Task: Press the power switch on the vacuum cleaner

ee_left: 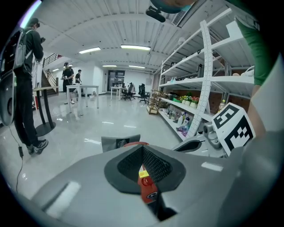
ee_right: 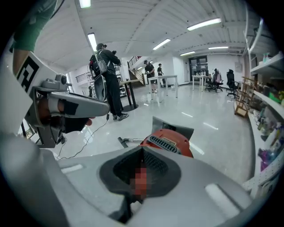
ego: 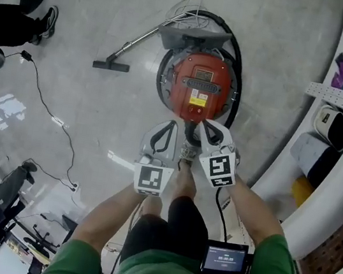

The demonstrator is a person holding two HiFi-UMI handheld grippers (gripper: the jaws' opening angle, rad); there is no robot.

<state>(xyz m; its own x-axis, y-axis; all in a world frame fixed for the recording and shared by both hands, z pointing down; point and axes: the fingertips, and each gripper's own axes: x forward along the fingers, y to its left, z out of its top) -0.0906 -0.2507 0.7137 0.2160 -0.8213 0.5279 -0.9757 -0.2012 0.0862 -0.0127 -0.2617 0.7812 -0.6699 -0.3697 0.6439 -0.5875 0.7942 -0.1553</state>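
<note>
Two tongs hover side by side over the red vacuum cleaner, which sits on the floor just ahead of the person's feet, per head view. The left tongs and right tongs point at its near edge, apparently not touching.

Left gripper view: jaws together, nothing clamped. Thru the slit, a yellow label w/ a round red knob below it, poss. the switch.

Right gripper view: jaws together too, empty, vacuum just beyond them.

Task prob. not begun: no contact w/ any switch yet, so the press itself is still left.
</note>
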